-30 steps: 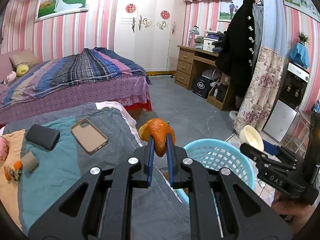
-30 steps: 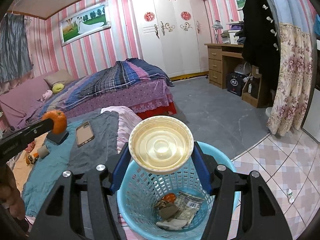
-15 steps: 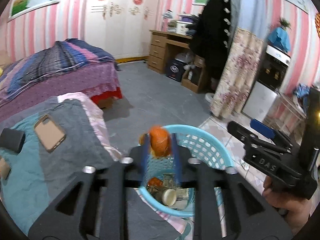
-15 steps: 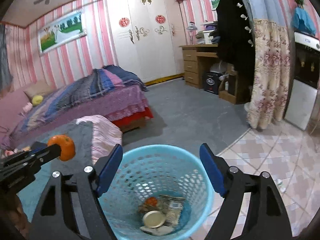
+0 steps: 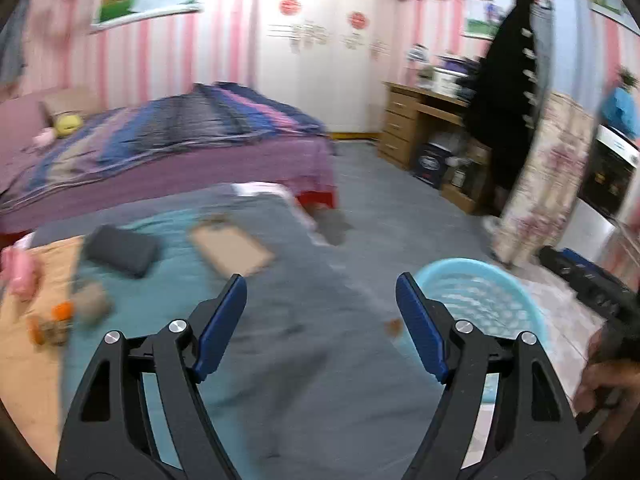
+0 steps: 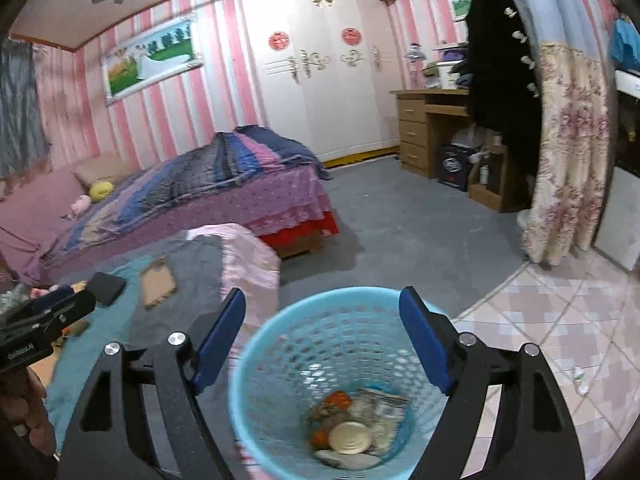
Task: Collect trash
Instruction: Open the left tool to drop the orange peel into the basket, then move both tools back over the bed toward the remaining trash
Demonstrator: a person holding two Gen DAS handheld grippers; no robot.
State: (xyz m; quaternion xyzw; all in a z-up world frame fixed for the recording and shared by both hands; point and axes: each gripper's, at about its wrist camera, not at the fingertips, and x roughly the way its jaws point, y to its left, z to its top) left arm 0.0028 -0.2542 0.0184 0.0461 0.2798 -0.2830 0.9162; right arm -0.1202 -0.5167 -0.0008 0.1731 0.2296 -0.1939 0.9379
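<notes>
A light blue mesh basket (image 6: 340, 364) stands on the floor beside the bed; it also shows in the left wrist view (image 5: 480, 300). Inside lie orange peel (image 6: 338, 400), a round cream lid (image 6: 349, 437) and wrappers (image 6: 384, 404). My right gripper (image 6: 322, 334) is open and empty right above the basket. My left gripper (image 5: 320, 320) is open and empty over the grey blanket (image 5: 304, 344), left of the basket. A small orange scrap (image 5: 394, 327) lies by the basket's rim.
On the bed lie a phone (image 5: 232, 250), a dark case (image 5: 122, 249), a pink object (image 5: 18, 274) and small orange items (image 5: 52, 320). A second bed (image 6: 200, 184), wardrobe (image 6: 320, 68), desk (image 6: 432, 128) and flowered curtain (image 6: 568, 152) stand beyond.
My left gripper has opened, let go of the orange peel into the basket and swung back over the bed. My right gripper dropped the lid into the basket earlier and stays open.
</notes>
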